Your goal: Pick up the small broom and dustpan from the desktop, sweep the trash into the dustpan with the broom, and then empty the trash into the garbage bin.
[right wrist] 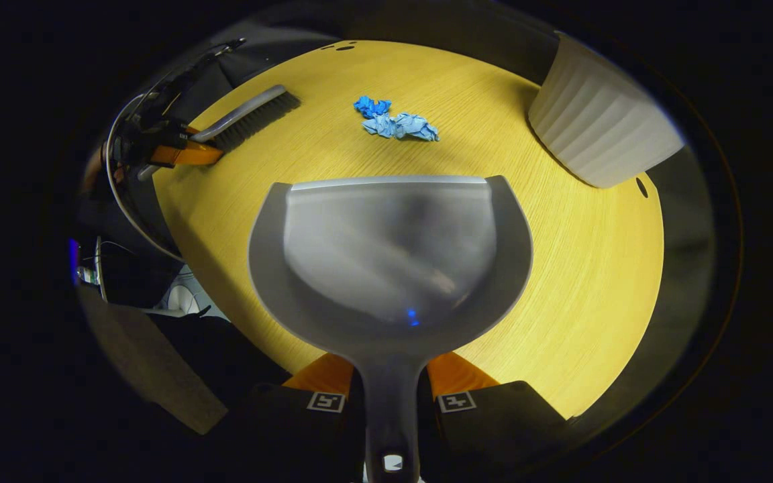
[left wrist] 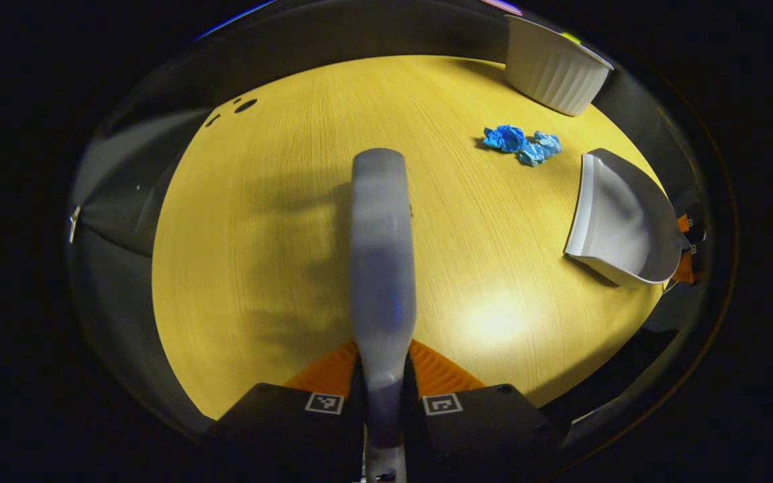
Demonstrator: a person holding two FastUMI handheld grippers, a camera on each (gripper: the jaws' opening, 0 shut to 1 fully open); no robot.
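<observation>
My left gripper (left wrist: 384,376) is shut on the grey broom (left wrist: 380,255), whose back runs straight ahead over the yellow round table (left wrist: 259,268). In the right gripper view that broom (right wrist: 252,117) shows its dark bristles at the far left, with the left gripper (right wrist: 178,154) on its handle. My right gripper (right wrist: 390,386) is shut on the handle of the grey dustpan (right wrist: 390,248), whose lip faces the crumpled blue trash (right wrist: 396,124). In the left gripper view the dustpan (left wrist: 621,218) hangs at the right, near the blue trash (left wrist: 524,144).
A white ribbed garbage bin (left wrist: 554,67) stands at the table's far edge, beyond the trash; in the right gripper view the bin (right wrist: 598,131) is at the upper right. A few dark holes (left wrist: 242,106) mark the tabletop at the far left.
</observation>
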